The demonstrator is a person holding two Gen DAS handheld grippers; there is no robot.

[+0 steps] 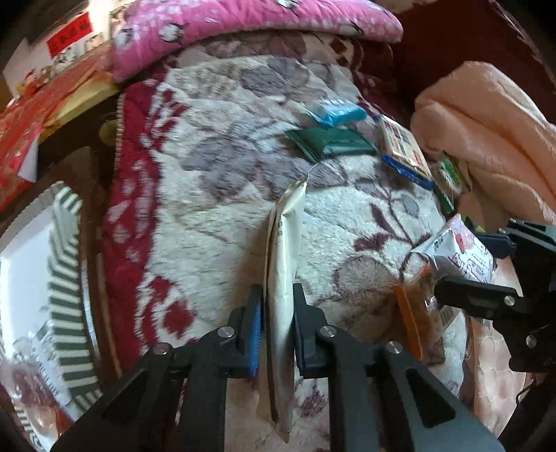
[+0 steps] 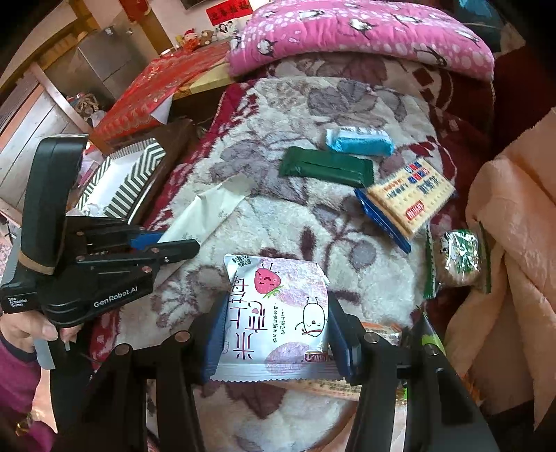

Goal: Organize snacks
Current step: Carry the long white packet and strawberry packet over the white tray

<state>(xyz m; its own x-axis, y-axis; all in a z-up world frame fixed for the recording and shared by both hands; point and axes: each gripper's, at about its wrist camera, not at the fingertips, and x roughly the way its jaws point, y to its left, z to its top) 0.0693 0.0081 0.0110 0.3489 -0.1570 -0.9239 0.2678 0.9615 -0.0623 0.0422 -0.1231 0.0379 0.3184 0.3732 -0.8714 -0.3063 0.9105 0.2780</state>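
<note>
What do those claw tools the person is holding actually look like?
Each claw, left and right, is matte black plastic with two angular fingers, silver rivets and blue pads. The left one's chunky handle reads "GenRobot.AI", with a small white label and a tan band. The sleeve beside it is magenta.

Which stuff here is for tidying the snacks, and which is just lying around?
For the job:
strawberry packet in right claw
cream packet in left claw
blue bar
green bar
cracker pack
striped box

Lying about:
pink pillow
peach blanket
</note>
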